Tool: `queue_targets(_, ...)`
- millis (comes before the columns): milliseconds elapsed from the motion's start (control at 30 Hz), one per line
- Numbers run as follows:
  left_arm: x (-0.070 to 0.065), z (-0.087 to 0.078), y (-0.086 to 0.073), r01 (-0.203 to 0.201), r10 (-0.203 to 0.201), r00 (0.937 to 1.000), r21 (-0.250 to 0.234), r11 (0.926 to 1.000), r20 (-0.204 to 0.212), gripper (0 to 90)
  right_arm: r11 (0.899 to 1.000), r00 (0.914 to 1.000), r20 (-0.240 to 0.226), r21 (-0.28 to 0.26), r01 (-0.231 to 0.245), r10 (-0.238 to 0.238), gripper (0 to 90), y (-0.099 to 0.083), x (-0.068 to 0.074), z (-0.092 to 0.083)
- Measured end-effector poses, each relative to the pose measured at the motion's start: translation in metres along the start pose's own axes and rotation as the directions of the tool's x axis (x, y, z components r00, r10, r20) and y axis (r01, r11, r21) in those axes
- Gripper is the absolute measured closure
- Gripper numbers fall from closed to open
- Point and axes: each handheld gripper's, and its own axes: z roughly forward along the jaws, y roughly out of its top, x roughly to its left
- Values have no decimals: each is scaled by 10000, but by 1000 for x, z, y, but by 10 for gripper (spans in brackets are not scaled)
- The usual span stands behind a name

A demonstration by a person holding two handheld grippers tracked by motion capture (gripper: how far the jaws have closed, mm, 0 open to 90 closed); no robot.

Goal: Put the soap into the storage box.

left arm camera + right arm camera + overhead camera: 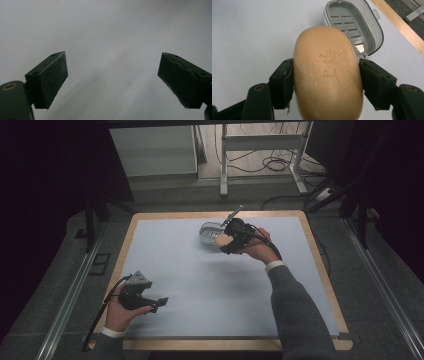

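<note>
Dim room, dark vignetted corners, soft shadows, slightly blurred close-ups

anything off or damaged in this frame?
Nothing is spilled or broken. The soap bar sits squarely clamped between the right tongs, short of the open grey soap dish. Minor: pale flecks on the soap's surface and a whitish residue spot in the dish. The left tongs are open above the bare mat.

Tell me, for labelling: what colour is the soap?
Tan-orange soap, best in the right gripper view.
</note>
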Motion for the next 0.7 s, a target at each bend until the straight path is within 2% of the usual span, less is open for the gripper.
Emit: queue_targets(700,0,1,0,-15,15,10000,25,10000,39,94,9997,9996,71,52,-255,255,318,13,-17,7)
